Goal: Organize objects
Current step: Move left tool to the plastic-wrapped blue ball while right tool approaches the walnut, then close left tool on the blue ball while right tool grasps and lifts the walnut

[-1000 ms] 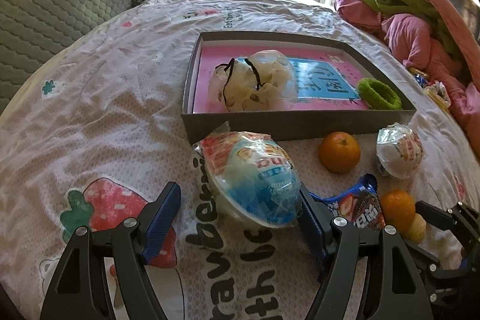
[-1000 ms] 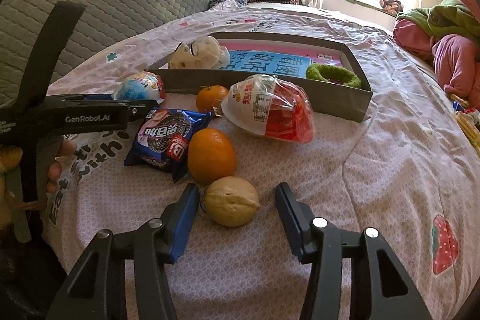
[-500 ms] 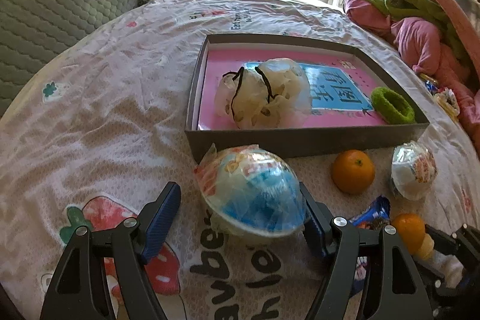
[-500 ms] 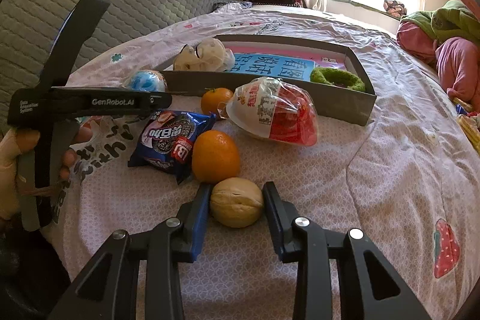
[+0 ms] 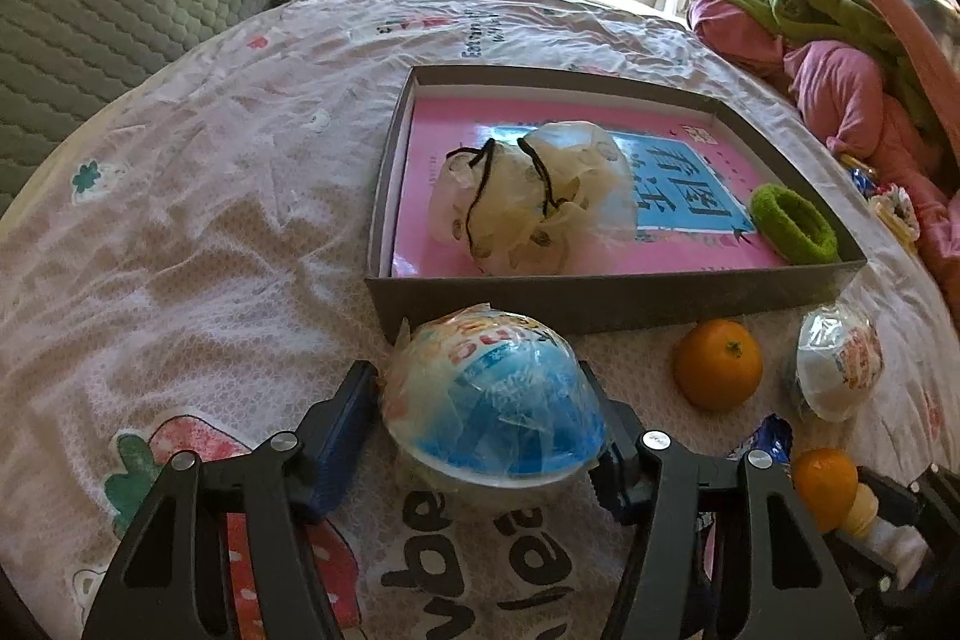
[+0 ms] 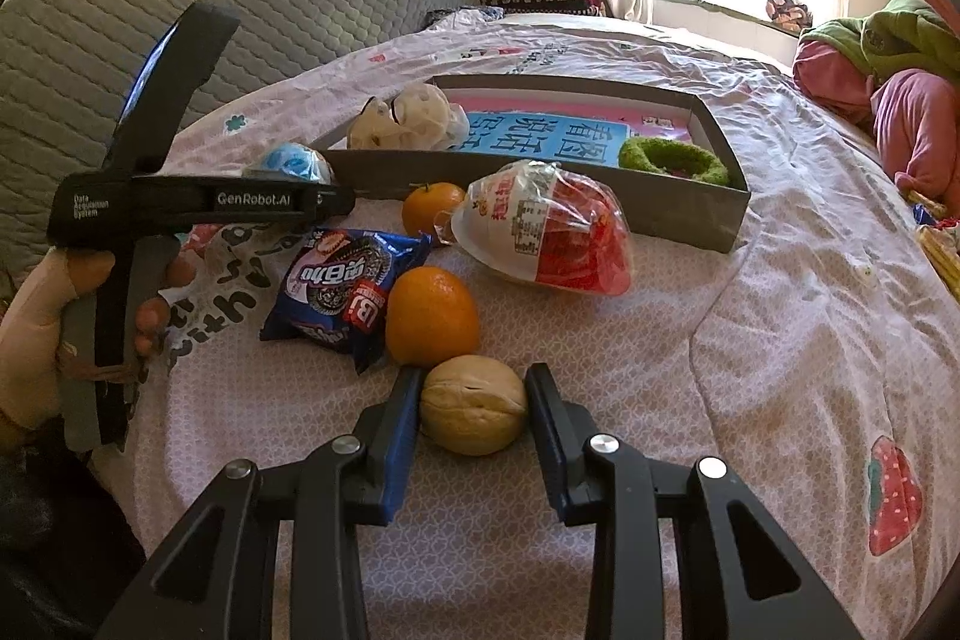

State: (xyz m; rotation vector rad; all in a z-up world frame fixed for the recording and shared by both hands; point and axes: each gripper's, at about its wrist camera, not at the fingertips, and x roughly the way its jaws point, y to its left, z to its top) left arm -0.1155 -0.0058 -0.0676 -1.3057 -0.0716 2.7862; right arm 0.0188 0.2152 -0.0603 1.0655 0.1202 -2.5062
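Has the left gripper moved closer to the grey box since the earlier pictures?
Yes. The left gripper came nearer the grey box, its jaws closing around the blue packet.

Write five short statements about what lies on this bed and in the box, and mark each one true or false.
1. The fuzzy green ring lies inside the shallow grey cardboard box. True.
2. The right gripper has its fingers on an orange. False: they press a tan walnut.
3. The blue plastic-wrapped egg-shaped capsule sits between the left gripper fingers, outside the box. True.
4. The dark blue cookie packet lies in the box. False: it lies on the pink printed bedsheet.
5. The red plastic-wrapped egg-shaped capsule stands on the walnut. False: it lies apart, near the box.
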